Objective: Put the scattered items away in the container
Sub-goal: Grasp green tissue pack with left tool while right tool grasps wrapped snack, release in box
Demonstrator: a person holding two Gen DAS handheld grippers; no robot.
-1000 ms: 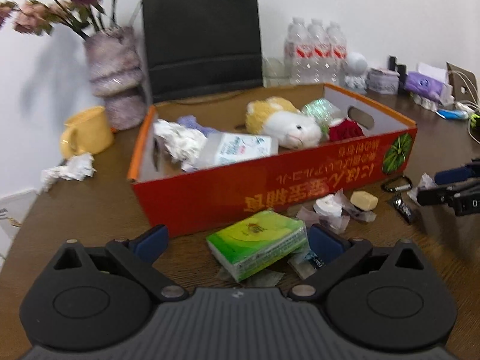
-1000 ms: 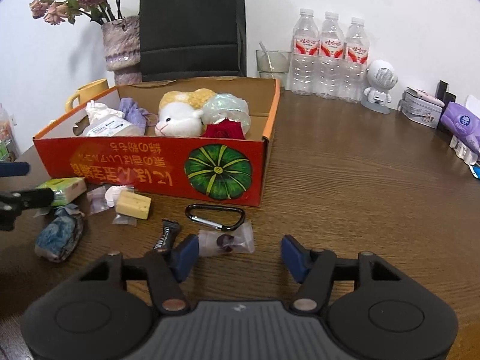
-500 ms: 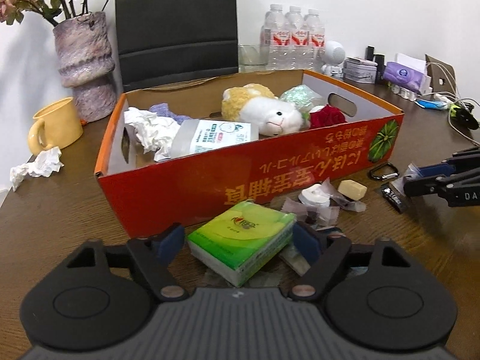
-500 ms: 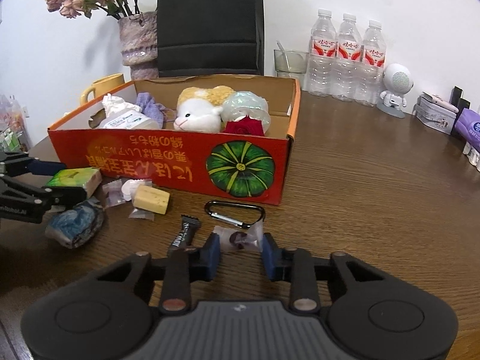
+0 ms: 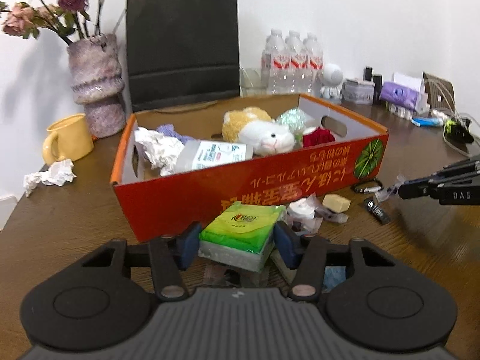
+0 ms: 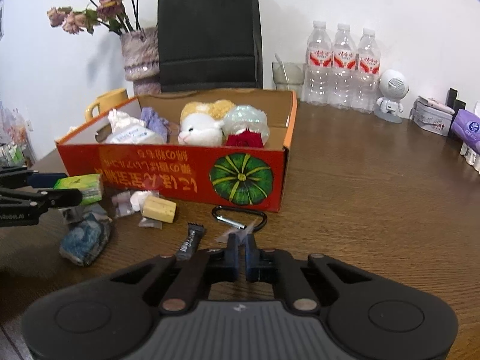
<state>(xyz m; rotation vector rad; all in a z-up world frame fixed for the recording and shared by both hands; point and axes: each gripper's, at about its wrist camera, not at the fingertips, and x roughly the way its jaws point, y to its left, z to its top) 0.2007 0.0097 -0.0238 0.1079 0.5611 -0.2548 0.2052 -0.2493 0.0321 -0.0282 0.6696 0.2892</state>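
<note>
The red cardboard box holds a plush toy, crumpled paper, a wipes pack and a red rose. My left gripper is shut on a green tissue pack, held just above the table in front of the box. My right gripper is shut on a small clear plastic packet, lifted above the table; it also shows in the left wrist view. Scattered on the table lie a carabiner, a dark candy bar, a tan block, a white roll and a blue wrapper.
A yellow mug, a vase of dried flowers, a black paper bag and water bottles stand behind the box. Crumpled paper lies at the left. A white robot figure and small boxes sit at the far right.
My left gripper closed on the green tissue pack and raised it. My right gripper closed on the clear packet and lifted it off the table.
</note>
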